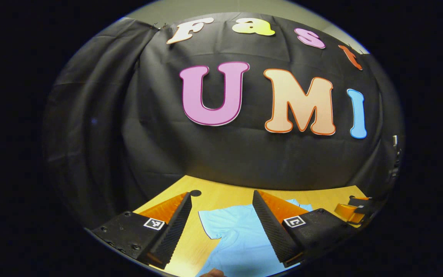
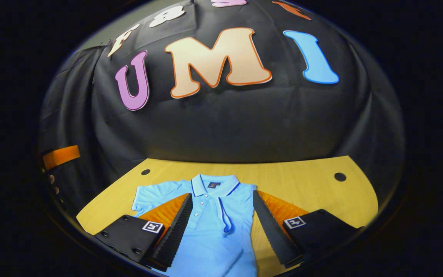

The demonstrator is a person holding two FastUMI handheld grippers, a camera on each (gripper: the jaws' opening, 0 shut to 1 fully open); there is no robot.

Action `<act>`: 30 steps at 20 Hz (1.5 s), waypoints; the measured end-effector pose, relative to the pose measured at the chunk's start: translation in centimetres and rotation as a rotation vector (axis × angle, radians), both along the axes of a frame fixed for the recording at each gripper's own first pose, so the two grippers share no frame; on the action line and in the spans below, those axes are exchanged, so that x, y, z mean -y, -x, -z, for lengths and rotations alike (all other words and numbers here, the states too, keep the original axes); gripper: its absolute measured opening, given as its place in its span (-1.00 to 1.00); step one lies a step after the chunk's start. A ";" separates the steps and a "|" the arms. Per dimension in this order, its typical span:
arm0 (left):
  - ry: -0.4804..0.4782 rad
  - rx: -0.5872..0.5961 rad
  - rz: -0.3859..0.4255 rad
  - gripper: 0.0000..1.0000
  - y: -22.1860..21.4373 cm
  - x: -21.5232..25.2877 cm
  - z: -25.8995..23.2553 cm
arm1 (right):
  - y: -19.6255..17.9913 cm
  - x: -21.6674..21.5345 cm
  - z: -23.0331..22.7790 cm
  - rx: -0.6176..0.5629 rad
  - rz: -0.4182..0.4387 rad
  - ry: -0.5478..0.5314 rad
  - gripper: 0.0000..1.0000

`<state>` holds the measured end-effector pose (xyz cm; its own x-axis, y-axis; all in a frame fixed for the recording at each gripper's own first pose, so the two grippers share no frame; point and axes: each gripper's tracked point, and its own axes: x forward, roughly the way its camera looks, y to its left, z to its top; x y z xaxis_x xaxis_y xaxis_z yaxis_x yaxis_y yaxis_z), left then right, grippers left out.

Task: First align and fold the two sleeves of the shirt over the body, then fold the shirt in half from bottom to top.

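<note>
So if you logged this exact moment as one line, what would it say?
shirt: flat on table, one sleeve out | left tool: open | right tool: open above shirt

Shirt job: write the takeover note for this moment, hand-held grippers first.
Left hand-held gripper: open, holding nothing, above the shirt's spread sleeve.
Right hand-held gripper: open, holding nothing, above the shirt's chest.
Shirt: light blue polo, face up on the wooden table, collar toward the booth wall.
Done: one sleeve appears already folded over the body; not certain.
Left: fold the spread sleeve over the body, then fold the shirt bottom to top.
</note>
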<state>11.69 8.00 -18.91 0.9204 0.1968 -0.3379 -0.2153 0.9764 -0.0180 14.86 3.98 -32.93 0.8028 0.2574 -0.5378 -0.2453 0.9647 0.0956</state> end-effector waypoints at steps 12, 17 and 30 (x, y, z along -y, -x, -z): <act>0.073 -0.282 0.006 0.90 -7.8 -4.6 16.4 | 7.3 8.6 0.1 -0.073 0.247 0.161 0.96; 0.044 -0.363 -0.015 0.91 -8.9 -6.1 22.0 | 9.2 9.0 0.2 -0.100 0.271 0.199 0.96; 0.066 -0.478 0.056 0.41 -9.4 -4.9 27.0 | 10.3 9.5 -0.2 -0.087 0.292 0.222 0.98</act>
